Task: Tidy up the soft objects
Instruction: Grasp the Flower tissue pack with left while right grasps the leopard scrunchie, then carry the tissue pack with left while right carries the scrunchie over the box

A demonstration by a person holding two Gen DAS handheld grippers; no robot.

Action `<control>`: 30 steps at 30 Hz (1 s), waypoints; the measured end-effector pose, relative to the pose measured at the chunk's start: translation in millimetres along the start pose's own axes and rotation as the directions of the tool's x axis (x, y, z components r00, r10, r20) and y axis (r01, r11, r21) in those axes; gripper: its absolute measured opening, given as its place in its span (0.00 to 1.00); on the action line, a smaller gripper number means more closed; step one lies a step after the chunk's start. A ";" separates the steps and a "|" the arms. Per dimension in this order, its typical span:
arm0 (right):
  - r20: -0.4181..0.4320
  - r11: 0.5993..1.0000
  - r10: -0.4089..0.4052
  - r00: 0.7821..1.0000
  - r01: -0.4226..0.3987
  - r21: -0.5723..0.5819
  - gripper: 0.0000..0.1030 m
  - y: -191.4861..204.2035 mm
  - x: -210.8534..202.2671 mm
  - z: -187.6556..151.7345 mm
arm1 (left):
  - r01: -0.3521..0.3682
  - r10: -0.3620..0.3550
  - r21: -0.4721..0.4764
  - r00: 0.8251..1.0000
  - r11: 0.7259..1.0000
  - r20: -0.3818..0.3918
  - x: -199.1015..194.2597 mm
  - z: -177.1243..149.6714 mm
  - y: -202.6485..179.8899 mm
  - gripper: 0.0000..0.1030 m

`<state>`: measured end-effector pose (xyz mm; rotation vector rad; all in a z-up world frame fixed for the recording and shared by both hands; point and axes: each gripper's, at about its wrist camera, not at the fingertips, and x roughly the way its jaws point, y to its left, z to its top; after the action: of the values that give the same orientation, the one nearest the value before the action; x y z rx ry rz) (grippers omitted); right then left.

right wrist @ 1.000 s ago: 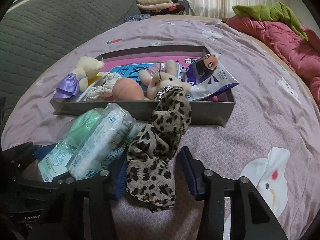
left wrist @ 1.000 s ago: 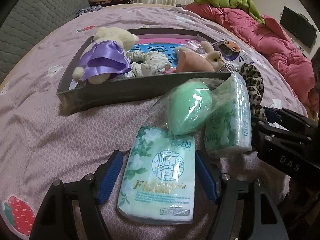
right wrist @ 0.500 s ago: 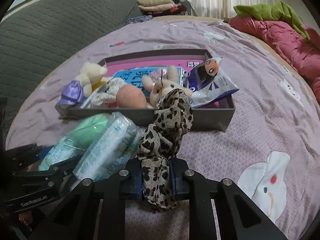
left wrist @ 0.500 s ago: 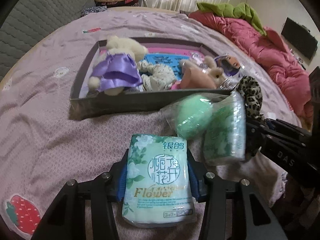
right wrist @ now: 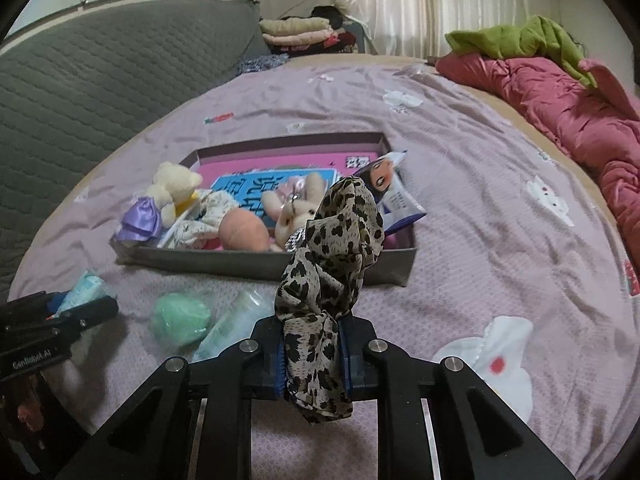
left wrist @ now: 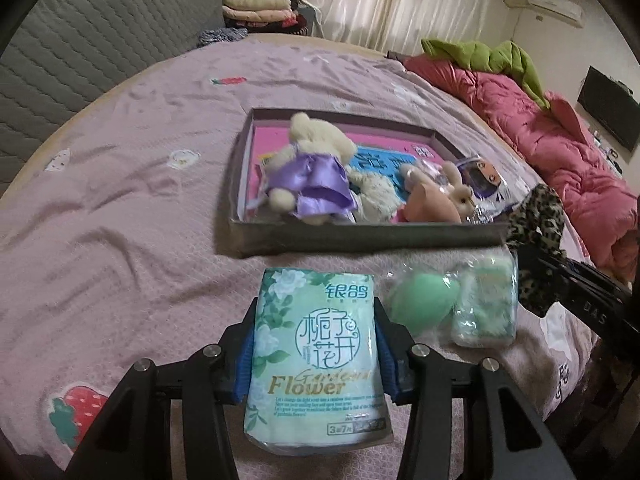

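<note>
My left gripper point(left wrist: 316, 352) is shut on a pale green tissue pack point(left wrist: 316, 344) printed "Flower" and holds it above the bed. My right gripper point(right wrist: 314, 354) is shut on a leopard-print scrunchie point(right wrist: 332, 256), which stands up in front of the box. A grey box point(left wrist: 360, 240) point(right wrist: 260, 266) lies ahead. It holds a cream bear in a purple dress point(left wrist: 312, 176), a small rabbit toy point(left wrist: 456, 196), a peach ball point(right wrist: 242, 232) and a blue packet. A clear bag with a green sponge point(left wrist: 420, 304) and tissues point(left wrist: 486, 304) lies on the bed between the grippers.
The bed has a mauve patterned sheet point(left wrist: 120, 208). A red quilt point(left wrist: 560, 152) with a green cloth lies at the right. A grey padded headboard point(right wrist: 100, 92) is at the left. Folded clothes point(right wrist: 300, 30) are stacked at the back.
Both grippers have closed, the left on the tissue pack and the right on the scrunchie. Both have lifted and drawn back, and the clear bag stays on the bed.
</note>
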<state>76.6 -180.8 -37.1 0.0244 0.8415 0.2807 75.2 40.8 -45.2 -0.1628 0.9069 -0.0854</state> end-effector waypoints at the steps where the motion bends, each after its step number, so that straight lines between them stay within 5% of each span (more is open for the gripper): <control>1: 0.006 1.000 -0.002 1.000 0.002 0.002 0.19 -1.1 -2.3 0.5 | -0.002 0.002 -0.001 1.000 1.000 0.011 -2.2 1.3 0.4 0.48; 9: 0.084 1.000 0.006 0.996 -0.008 0.016 0.19 -4.9 -22.0 11.5 | -0.016 0.008 0.061 0.993 0.998 0.116 -14.6 12.2 -13.0 0.48; 30: 0.199 0.998 0.042 0.979 -0.032 -0.052 0.19 16.1 -40.1 29.6 | -0.029 0.006 0.099 0.974 0.995 0.228 -21.6 40.9 -25.3 0.48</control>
<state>69.3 -173.0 14.2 0.0228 0.6344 0.3280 94.0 23.2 0.8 -0.0682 0.6729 -0.0941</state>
